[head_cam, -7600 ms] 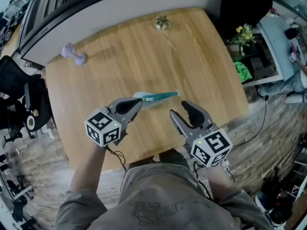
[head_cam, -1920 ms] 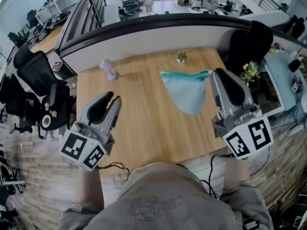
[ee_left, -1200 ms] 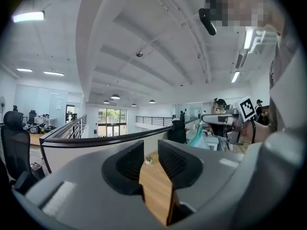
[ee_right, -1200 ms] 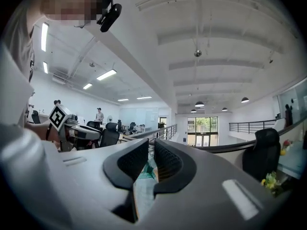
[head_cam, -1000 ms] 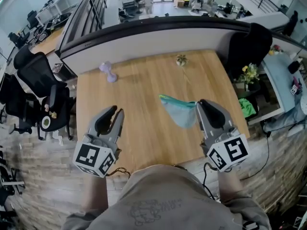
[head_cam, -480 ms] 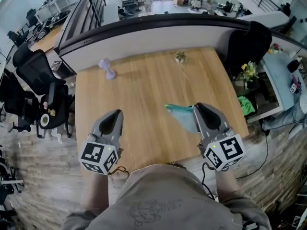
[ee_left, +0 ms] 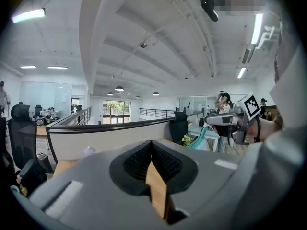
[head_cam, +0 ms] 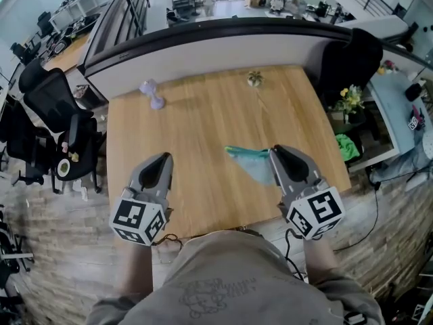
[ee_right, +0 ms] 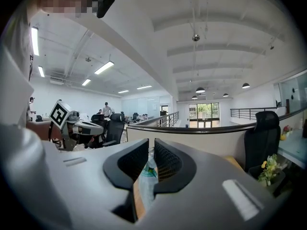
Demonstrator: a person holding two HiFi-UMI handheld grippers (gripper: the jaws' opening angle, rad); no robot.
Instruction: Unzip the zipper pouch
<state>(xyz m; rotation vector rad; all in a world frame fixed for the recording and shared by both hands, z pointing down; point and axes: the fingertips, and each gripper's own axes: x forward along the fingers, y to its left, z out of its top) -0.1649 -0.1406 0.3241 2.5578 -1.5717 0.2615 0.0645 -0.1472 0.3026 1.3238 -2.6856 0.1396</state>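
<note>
The zipper pouch (head_cam: 249,162), pale teal with a darker teal zipper edge, hangs over the near right part of the wooden table (head_cam: 196,134). My right gripper (head_cam: 274,152) is shut on its right end. In the right gripper view the pouch's fabric (ee_right: 147,178) is pinched between the ribbed pads (ee_right: 165,163). My left gripper (head_cam: 165,158) hovers over the table's near left part, well apart from the pouch, shut with nothing in it. In the left gripper view its jaws (ee_left: 152,144) meet, and the pouch (ee_left: 200,139) shows far off to the right.
A purple dumbbell (head_cam: 151,93) and a small potted plant (head_cam: 254,78) stand near the table's far edge, against a curved partition (head_cam: 223,42). Black office chairs (head_cam: 51,120) stand to the left. A dark chair (head_cam: 352,59) and yellow flowers (head_cam: 347,100) are on the right.
The left gripper's jaws, apart a second ago, have come together on nothing. Both grippers have sunk slightly and drawn nearer to the person, the pouch coming along with the right one.
</note>
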